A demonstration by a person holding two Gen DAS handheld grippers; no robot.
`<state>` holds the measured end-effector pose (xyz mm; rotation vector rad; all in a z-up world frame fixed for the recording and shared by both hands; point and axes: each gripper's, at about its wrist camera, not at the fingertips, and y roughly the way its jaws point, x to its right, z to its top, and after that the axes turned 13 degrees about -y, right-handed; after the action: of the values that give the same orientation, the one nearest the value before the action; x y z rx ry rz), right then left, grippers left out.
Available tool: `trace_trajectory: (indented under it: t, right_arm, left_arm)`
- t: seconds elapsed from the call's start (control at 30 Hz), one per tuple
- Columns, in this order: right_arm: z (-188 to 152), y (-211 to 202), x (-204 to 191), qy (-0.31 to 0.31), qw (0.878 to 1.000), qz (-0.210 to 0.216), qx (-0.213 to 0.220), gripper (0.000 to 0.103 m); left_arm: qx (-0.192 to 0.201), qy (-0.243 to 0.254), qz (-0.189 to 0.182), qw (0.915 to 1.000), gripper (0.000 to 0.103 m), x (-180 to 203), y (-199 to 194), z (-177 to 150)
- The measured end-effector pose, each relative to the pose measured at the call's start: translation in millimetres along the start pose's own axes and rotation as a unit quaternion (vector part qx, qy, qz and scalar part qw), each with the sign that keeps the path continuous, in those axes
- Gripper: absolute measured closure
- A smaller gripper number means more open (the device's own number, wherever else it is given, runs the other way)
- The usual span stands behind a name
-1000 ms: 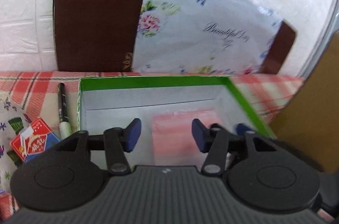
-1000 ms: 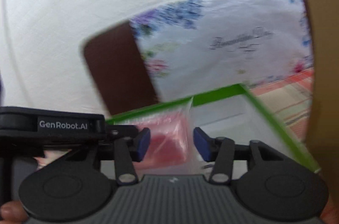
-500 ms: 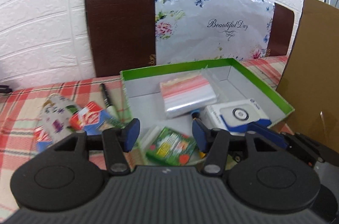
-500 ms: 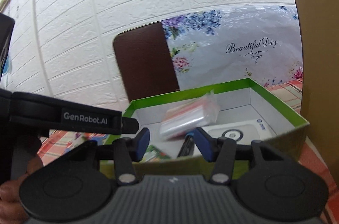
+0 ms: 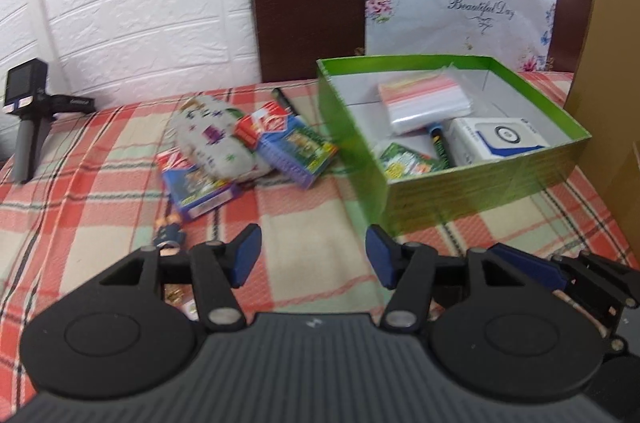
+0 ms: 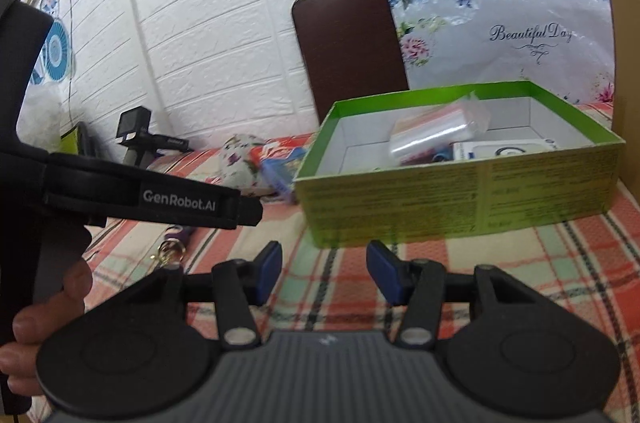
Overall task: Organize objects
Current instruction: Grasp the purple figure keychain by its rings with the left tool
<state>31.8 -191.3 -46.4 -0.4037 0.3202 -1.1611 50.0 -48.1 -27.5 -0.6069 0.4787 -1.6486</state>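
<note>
With both tongs empty and backed away from the green box (image 5: 472,179), between placements. Left tongs (image 5: 312,257) spread wide, holding nothing, hovering over bare checked cloth (image 5: 304,223). Right tongs (image 6: 324,271) likewise wide apart and empty, just short of the box's near wall.

Already in box: bag of zip pouches (image 5: 424,103), white-and-blue carton (image 5: 500,139), green packet (image 5: 408,163), dark marker (image 5: 438,143).

Still out on counter, left of box: flowered pouch (image 5: 216,139), two card packs (image 5: 296,147) (image 5: 196,187), pen (image 5: 286,99), small figure (image 5: 170,233) nearest left tongs, partly hidden.

Next move, judged: swing left tongs toward pile, drop over one item, close. Figure small; pouch soft and partly lying on the packs.

Versus 1.0 s ago: both tongs then right over box interior; now pulled back, whole box and pile in view. Zip pouches seemingly in place throughout.
</note>
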Motion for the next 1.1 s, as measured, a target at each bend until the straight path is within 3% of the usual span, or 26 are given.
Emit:
trace_trajectory:
  t: [0.43, 0.63, 0.73, 0.97, 1.0, 1.03, 1.1]
  right_arm:
    - [0, 4, -46, -0.046, 0.998, 0.032, -0.021, 0.054]
    - [0, 13, -61, -0.058, 0.996, 0.054, -0.037, 0.054]
    - [3, 22, -73, -0.071, 0.994, 0.069, -0.044, 0.053]
    - [6, 51, -109, -0.150, 0.982, 0.097, -0.068, 0.052]
    - [4, 58, -113, -0.161, 0.979, 0.096, -0.080, 0.058]
    - [1, 64, -115, -0.167, 0.976, 0.098, -0.095, 0.085]
    - [-2, 62, -114, -0.168, 0.978, 0.093, -0.087, 0.084]
  left_arm:
    - [0.000, -0.043, 0.051, 0.9978, 0.042, -61, -11, -11]
    - [-0.021, -0.112, 0.080, 0.9903, 0.042, -114, -10, -12]
    - [-0.038, -0.154, 0.072, 0.9847, 0.042, -135, -11, -9]
    - [-0.054, -0.185, 0.031, 0.9808, 0.042, -145, -10, -4]
    - [-0.060, -0.187, 0.027, 0.9800, 0.042, -144, -7, -4]
    - [-0.067, -0.189, 0.023, 0.9794, 0.042, -143, -5, -4]
    - [-0.081, -0.186, 0.009, 0.9791, 0.042, -140, 0, -6]
